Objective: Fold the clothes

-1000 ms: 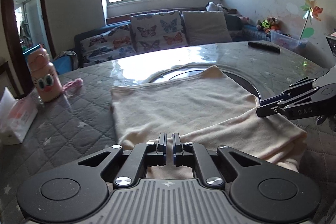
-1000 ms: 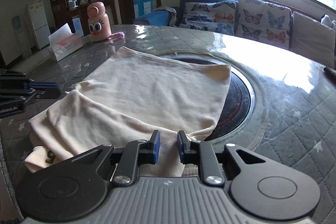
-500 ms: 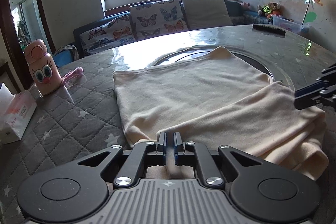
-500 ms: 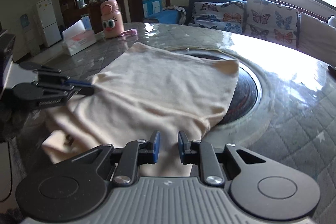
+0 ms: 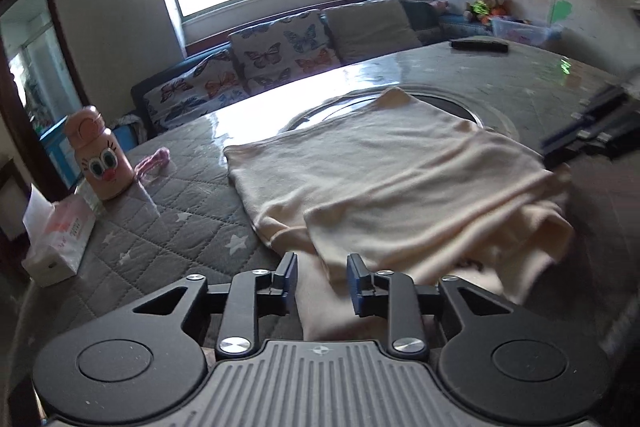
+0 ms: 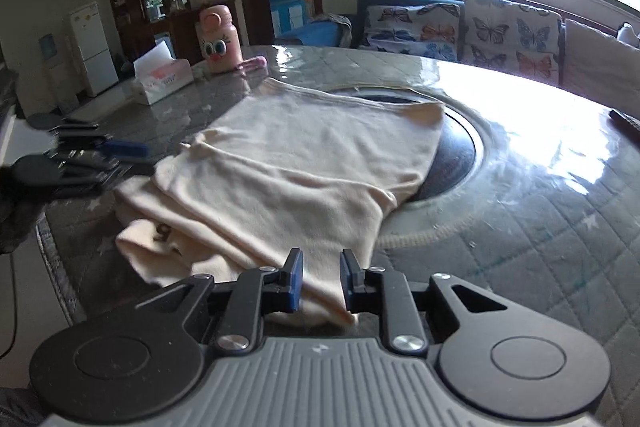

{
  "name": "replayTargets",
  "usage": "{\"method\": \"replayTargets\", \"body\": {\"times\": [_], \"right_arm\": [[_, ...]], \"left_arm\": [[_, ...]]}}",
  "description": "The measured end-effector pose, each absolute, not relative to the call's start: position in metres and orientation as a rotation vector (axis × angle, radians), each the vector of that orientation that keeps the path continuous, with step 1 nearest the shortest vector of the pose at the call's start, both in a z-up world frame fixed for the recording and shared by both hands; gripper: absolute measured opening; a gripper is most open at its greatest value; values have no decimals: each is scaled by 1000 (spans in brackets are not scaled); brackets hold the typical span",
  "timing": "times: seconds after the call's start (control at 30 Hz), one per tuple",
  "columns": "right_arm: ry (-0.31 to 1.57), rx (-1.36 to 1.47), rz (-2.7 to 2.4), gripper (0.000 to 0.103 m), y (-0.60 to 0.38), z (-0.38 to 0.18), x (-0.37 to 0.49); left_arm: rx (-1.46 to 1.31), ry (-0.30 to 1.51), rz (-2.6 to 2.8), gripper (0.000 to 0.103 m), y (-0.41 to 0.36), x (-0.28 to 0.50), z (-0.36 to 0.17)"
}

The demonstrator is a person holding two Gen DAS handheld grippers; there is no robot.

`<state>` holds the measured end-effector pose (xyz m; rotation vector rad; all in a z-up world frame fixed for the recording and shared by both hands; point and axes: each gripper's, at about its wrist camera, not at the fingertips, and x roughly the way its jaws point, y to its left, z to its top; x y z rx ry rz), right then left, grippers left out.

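Note:
A cream garment [image 5: 384,179] lies on the round table, its near part folded over into a doubled layer [image 5: 440,227]; it also shows in the right wrist view [image 6: 304,163]. My left gripper [image 5: 322,277] is open, its jaws apart over the garment's near edge, holding nothing. My right gripper [image 6: 320,281] is open, jaws apart over the garment's near hem. The right gripper shows blurred at the right edge of the left wrist view [image 5: 592,131]. The left gripper shows at the left of the right wrist view [image 6: 80,159].
The table [image 5: 168,227] has a grey quilted cover and a dark round inset [image 6: 452,155]. A pink cartoon bottle [image 5: 100,159], a tissue box [image 5: 60,239] and a pink item [image 5: 154,161] stand at its left. A black remote [image 5: 478,45] lies far back. A sofa with butterfly cushions [image 5: 280,55] is behind.
Both grippers have let go of the garment and opened. The folded-over layer now lies flat on the garment. Both grippers have drawn back toward the near edge.

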<state>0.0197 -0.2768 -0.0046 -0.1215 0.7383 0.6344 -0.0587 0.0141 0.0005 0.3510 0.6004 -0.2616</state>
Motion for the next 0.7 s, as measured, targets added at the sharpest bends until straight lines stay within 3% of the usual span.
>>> {"method": "replayTargets", "body": {"times": [0.1, 0.23, 0.53, 0.57, 0.6, 0.7], "right_arm": [[758, -138, 636, 23, -272, -13, 23], [756, -152, 637, 27, -272, -11, 19], [718, -275, 670, 44, -272, -1, -3], [714, -293, 676, 49, -271, 0, -6], [710, -309, 686, 52, -270, 0, -8], [699, -367, 726, 55, -265, -2, -15]], "left_arm": [[445, 585, -315, 46, 7, -82, -3], [577, 558, -377, 50, -9, -101, -16], [613, 499, -436, 49, -35, -95, -30], [608, 491, -442, 46, -37, -94, -30], [601, 486, -449, 36, -38, -93, -30], [547, 491, -461, 13, -36, -85, -26]]}}
